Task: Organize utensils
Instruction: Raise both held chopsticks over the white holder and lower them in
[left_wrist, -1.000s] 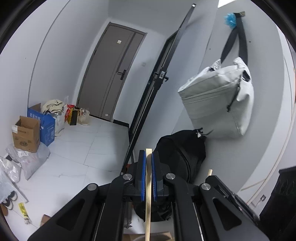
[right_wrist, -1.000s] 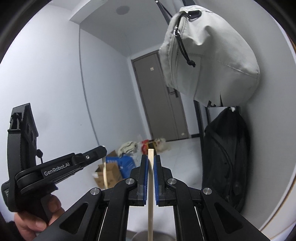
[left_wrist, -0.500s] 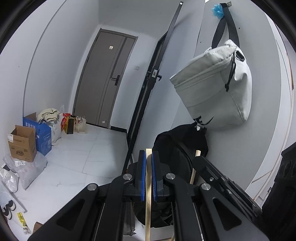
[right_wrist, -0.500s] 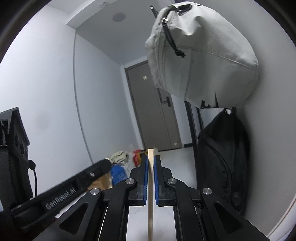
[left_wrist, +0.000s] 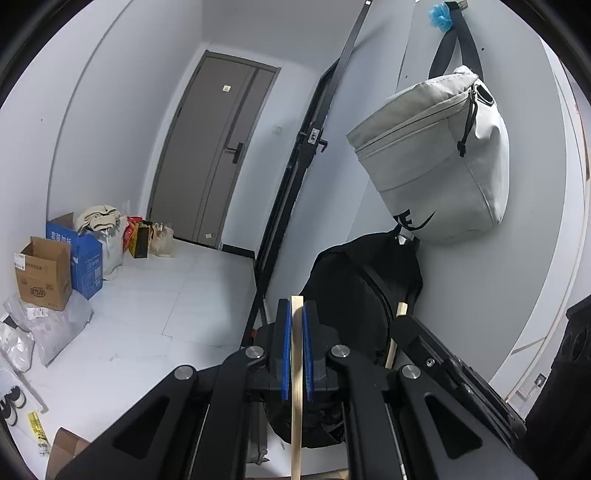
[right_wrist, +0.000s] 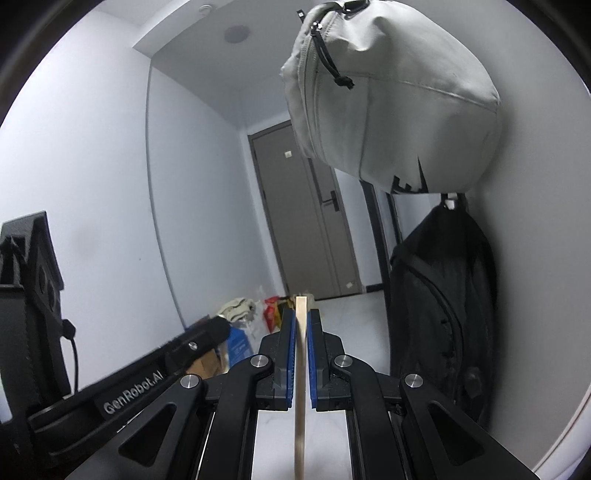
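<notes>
The grey bag (left_wrist: 439, 162) on the hallway wall has climbed in both views as the hands sank — left gripper (left_wrist: 295, 354) and right gripper (right_wrist: 301, 354) each still pinching an upright wooden chopstick (left_wrist: 296, 387) (right_wrist: 300, 387) — likely lowering toward a holder.

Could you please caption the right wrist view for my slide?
Right gripper shut on an upright wooden chopstick, facing a hallway with hanging grey bag.

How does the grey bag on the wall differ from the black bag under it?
The grey bag is pale and hangs high from a dark strap; the black bag hangs lower, just beneath it. The grey bag bulges outward with dark lettering at its base; the black bag droops slack and looks plain. Both hang against the same wall.
</notes>
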